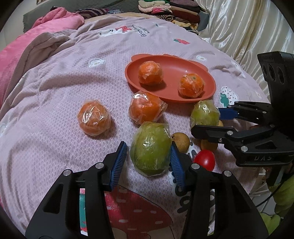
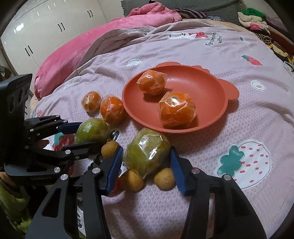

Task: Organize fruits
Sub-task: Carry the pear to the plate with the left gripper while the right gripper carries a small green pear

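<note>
A red plate [image 1: 183, 68] [image 2: 211, 88] on the bed holds two wrapped oranges [image 1: 150, 73] [image 1: 191, 85]. Two more wrapped oranges [image 1: 94, 119] [image 1: 145, 110] lie on the quilt left of it. My left gripper [image 1: 148, 156] is open around a wrapped green fruit [image 1: 150, 149]; its right pad touches the fruit, the left pad stands apart. My right gripper [image 2: 147, 161] is open around a second wrapped green fruit [image 2: 147, 152] [image 1: 204, 114], just in front of the plate. Small brown fruits [image 2: 164, 178] [image 2: 131, 181] [image 1: 181, 141] and a red tomato [image 1: 204, 159] lie around them.
The quilt [image 1: 64, 92] is soft and uneven. A pink blanket [image 2: 82, 49] lies bunched at the far left. Folded clothes [image 1: 165, 9] are stacked at the bed's far edge. White wardrobe doors [image 2: 46, 27] stand beyond the bed.
</note>
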Action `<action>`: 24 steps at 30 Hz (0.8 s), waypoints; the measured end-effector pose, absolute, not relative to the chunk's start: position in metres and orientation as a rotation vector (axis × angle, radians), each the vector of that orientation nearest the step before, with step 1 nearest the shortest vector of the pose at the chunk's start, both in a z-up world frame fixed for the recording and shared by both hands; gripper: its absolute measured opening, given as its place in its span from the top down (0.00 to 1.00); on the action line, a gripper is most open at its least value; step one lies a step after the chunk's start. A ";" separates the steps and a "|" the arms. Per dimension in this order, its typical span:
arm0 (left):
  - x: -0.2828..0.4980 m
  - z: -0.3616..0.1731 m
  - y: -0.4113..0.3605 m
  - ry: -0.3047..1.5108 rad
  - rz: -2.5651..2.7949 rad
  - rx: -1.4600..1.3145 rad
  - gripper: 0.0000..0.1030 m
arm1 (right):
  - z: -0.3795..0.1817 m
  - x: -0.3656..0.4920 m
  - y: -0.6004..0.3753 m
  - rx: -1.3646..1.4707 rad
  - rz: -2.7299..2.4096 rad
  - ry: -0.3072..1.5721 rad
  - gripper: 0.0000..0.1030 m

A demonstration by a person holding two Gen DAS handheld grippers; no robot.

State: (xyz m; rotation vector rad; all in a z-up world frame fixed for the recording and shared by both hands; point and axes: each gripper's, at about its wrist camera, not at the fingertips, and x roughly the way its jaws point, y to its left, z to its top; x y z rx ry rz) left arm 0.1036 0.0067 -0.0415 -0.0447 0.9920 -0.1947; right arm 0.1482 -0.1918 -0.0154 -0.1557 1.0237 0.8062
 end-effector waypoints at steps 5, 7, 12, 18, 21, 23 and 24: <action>0.106 -0.043 0.007 0.999 -0.196 -0.048 0.62 | -0.015 0.148 -0.193 -0.148 0.819 1.015 0.55; 0.108 -0.044 0.007 1.004 -0.199 -0.056 0.62 | -0.014 0.148 -0.195 -0.144 0.823 1.010 0.56; 0.108 -0.044 0.006 1.000 -0.206 -0.066 0.67 | -0.008 0.143 -0.201 -0.135 0.834 0.992 0.56; 0.101 -0.039 0.009 0.989 -0.217 -0.094 0.67 | 0.002 0.135 -0.210 -0.120 0.833 0.971 0.56; 0.095 -0.035 0.009 0.985 -0.222 -0.101 0.67 | 0.008 0.133 -0.214 -0.115 0.835 0.955 0.56; 0.092 -0.032 0.010 0.979 -0.222 -0.107 0.67 | 0.013 0.133 -0.216 -0.110 0.833 0.943 0.56; 0.091 -0.030 0.011 0.977 -0.220 -0.110 0.67 | 0.014 0.133 -0.217 -0.108 0.834 0.938 0.56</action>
